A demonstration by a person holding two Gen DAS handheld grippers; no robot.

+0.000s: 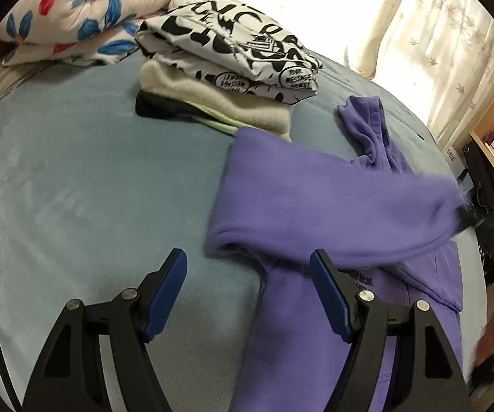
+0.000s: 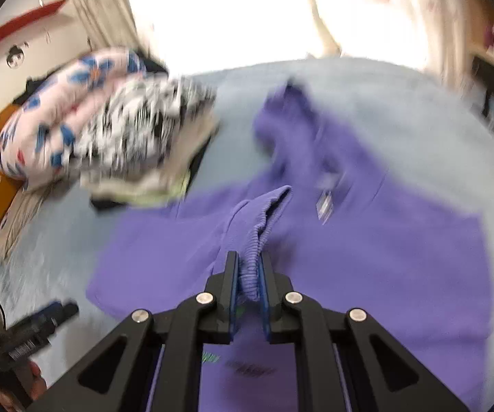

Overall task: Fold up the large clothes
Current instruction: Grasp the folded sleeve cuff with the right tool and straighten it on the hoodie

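The right gripper (image 2: 249,276) pinches the hoodie (image 2: 367,240) cuff at frame centre, apparently to fold the sleeve; the left gripper (image 1: 248,295) hangs wide, empty.

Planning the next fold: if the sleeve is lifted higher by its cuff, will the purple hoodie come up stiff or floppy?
Probably floppy: the ribbed cuff bunches between the right hand-held gripper pads, and the sleeve drapes limply across the purple hoodie. Its thick fleece looks fairly heavy, so it will likely drag on the bed cover.

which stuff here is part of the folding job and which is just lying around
In the job:
- purple hoodie
- its ribbed cuff, clamped in the right gripper
- left gripper, open

Lying about:
- stack of folded clothes
- floral quilt
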